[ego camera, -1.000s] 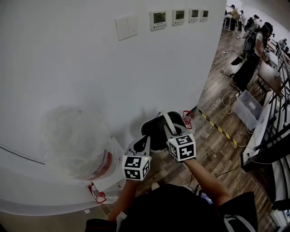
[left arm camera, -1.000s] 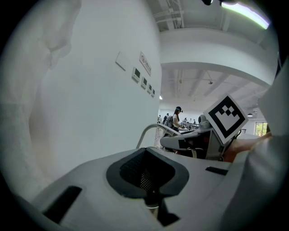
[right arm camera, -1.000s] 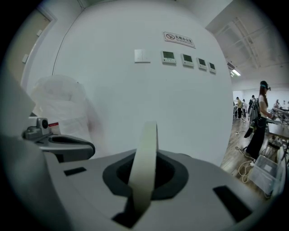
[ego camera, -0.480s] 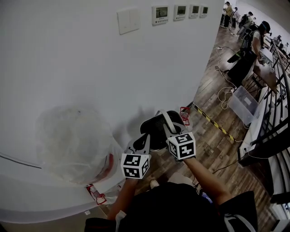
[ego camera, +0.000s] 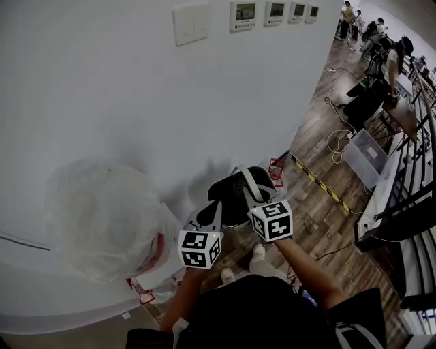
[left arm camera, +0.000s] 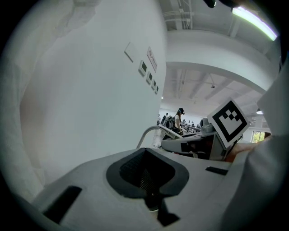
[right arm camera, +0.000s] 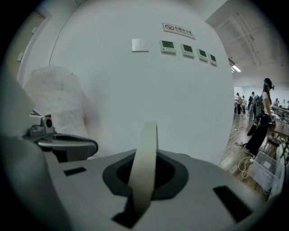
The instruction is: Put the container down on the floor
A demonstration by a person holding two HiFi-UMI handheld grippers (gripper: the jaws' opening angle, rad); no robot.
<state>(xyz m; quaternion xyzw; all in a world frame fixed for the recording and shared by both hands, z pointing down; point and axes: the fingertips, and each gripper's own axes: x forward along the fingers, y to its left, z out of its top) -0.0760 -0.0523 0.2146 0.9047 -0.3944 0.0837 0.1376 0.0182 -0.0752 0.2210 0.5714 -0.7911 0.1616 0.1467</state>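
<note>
- Container (ego camera: 231, 199): dark mesh tub, held up off the floor (ego camera: 320, 211), close to the white wall (ego camera: 136, 102), directly ahead of the person.
- Handle (ego camera: 246, 178): pale band arching over the container's right side.
- Right tongs (ego camera: 249, 188): pressed together, pinching the handle. In the right gripper view the band (right arm camera: 145, 162) runs upright through the closed tips (right arm camera: 144, 178).
- Left tongs (ego camera: 208, 213): at the container's left rim. In the left gripper view the tips (left arm camera: 146, 178) are pressed together, with dark mesh (left arm camera: 137, 166) showing at the pinch, so they grip the container's edge. The handle (left arm camera: 151, 132) curves just beyond.
- The two tongs sit side by side, near each other, left slightly nearer the person.
- Bag (ego camera: 102, 218): big clear plastic one, bulging against the wall, left of the container.
- Shoes (ego camera: 257, 253): pale, on the wood floor below the tongs.
- Wall fittings: switch plate (ego camera: 191, 22), with a row of small panels (ego camera: 244, 11) to its right.
- Striped tape (ego camera: 325, 192): yellow and black, on the floor to the right.
- Clear bin (ego camera: 368, 158) and loose cables (ego camera: 335, 144) farther right.
- People (ego camera: 390, 58) stand at the far right.
</note>
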